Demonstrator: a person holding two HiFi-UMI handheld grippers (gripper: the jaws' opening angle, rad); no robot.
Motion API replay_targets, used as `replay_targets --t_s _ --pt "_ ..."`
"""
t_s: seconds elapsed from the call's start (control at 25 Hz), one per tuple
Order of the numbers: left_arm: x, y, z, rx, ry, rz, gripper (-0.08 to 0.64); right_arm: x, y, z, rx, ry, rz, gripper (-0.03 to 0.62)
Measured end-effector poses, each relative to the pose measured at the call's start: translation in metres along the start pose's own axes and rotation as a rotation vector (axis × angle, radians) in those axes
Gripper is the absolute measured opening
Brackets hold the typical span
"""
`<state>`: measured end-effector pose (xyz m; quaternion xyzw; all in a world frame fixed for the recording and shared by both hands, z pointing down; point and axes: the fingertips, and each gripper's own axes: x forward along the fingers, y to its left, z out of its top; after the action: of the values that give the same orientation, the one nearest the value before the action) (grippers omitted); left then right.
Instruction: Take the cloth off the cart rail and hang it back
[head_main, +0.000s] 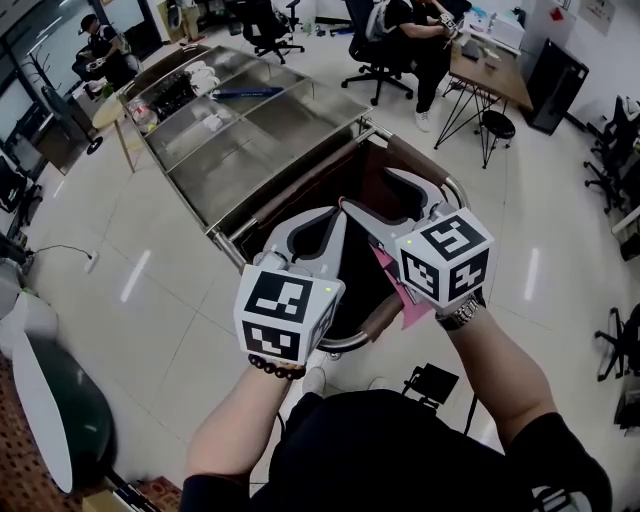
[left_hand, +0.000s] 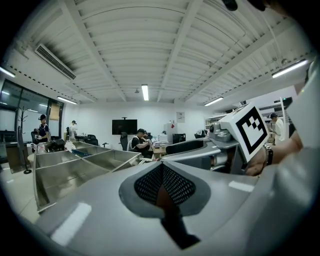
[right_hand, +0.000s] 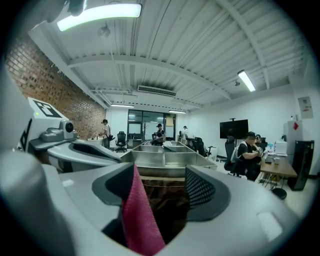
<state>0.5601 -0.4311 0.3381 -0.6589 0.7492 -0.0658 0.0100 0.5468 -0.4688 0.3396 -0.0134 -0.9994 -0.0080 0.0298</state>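
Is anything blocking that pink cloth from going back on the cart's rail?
Nothing visible does. The pink cloth hangs inside the open right claw, near the cart rail; the left claw is off to one side.

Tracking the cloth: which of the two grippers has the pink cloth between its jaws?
The right gripper: its jaws stand apart, with the pink cloth hanging against one pad. The left gripper has its jaws together, with no cloth between them.
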Motion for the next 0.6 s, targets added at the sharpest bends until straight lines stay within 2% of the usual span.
replay_targets --t_s 0.28,0.6 --pt "0.011 0.019 -0.008 -0.031 0.01 -0.017 0.003 0.0 0.006 0.006 -0.03 0.005 -0.004 0.306" --pt "0.019 0.017 0.002 -0.026 -0.024 -0.141 0.003 -0.003 -0.002 0.005 -0.047 0.04 -0.098 0.307"
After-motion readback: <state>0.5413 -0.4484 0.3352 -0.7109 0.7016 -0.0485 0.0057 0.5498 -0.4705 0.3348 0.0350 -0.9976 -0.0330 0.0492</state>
